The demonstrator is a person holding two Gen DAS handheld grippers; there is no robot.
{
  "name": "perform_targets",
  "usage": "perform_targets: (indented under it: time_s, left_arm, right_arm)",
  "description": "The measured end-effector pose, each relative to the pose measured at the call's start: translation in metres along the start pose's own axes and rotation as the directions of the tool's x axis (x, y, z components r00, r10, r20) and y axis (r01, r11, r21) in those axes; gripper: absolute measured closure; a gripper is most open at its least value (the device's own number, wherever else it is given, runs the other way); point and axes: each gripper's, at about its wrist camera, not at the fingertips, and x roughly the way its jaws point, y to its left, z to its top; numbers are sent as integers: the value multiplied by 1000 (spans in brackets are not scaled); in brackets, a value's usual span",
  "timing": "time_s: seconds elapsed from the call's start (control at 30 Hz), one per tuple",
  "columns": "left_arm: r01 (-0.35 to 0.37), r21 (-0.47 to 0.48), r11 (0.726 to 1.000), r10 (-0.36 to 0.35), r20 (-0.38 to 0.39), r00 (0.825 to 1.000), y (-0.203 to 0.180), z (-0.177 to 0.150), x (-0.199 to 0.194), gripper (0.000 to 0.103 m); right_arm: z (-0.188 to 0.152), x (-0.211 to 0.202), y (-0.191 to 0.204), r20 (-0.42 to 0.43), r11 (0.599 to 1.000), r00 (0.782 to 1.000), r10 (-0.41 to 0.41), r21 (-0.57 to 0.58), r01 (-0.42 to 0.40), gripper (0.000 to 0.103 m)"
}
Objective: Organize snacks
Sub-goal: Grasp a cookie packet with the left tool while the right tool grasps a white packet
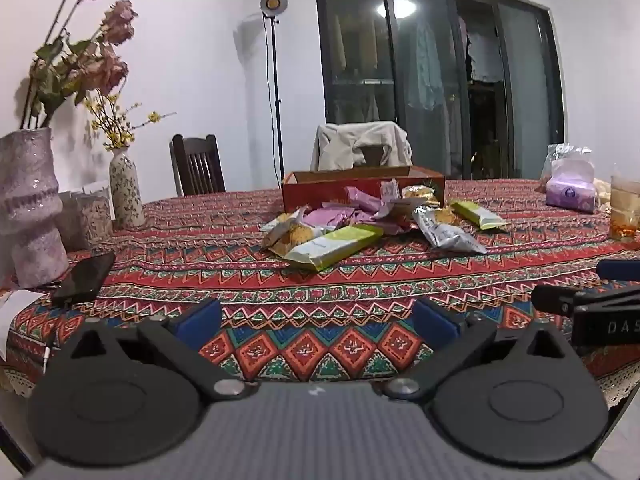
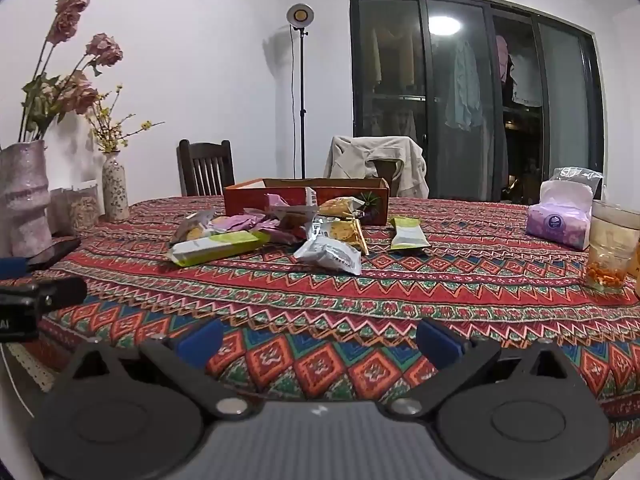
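Observation:
A pile of snack packets lies mid-table in front of an open red box (image 1: 320, 196) (image 2: 248, 198). It holds a long green-and-white packet (image 1: 336, 246) (image 2: 218, 246), a silver packet (image 1: 448, 234) (image 2: 330, 256), pink packets (image 1: 332, 216) (image 2: 256, 222), and a small green packet (image 1: 478, 214) (image 2: 406, 234). My left gripper (image 1: 316, 326) is open and empty above the near table edge, well short of the pile. My right gripper (image 2: 318, 342) is open and empty too, beside it to the right.
A patterned tablecloth (image 1: 320, 280) covers the table. Vases with flowers (image 1: 28, 208) (image 1: 126, 190) and a black phone (image 1: 86, 276) sit at the left. A tissue pack (image 2: 560, 218) and a glass jar (image 2: 610, 248) stand at the right. Chairs (image 2: 206, 168) stand behind.

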Motion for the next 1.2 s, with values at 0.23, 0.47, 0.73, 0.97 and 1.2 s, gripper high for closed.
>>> perform_targets:
  time_s: [0.23,0.47,0.73,0.97,1.2]
  left_arm:
    - [23,-34,999,-25,-56,998,7,18,41,0]
    - [39,-25,999,-41,-68,997,15,40,89,0]
    - [30,-24,999,-33,-115,993,33,54,142,0]
    - [17,-14,1000,-19,-136,991,49,75,195,0]
    - [48,-45,998,-56,-192,980,64,92,253,9]
  right_arm:
    - [12,33,1,-38,1000,999,19,-5,-19,0]
    - [34,79,-6,-118,998,992,45,-29,-49,1]
    - [63,128,-11,-101,991,993,55,-113,-66,4]
    - [68,179,-28,-240,968,967,89,-209,-141,11]
    - [87,213,-27,-244,929,963,118,-314,-194,16]
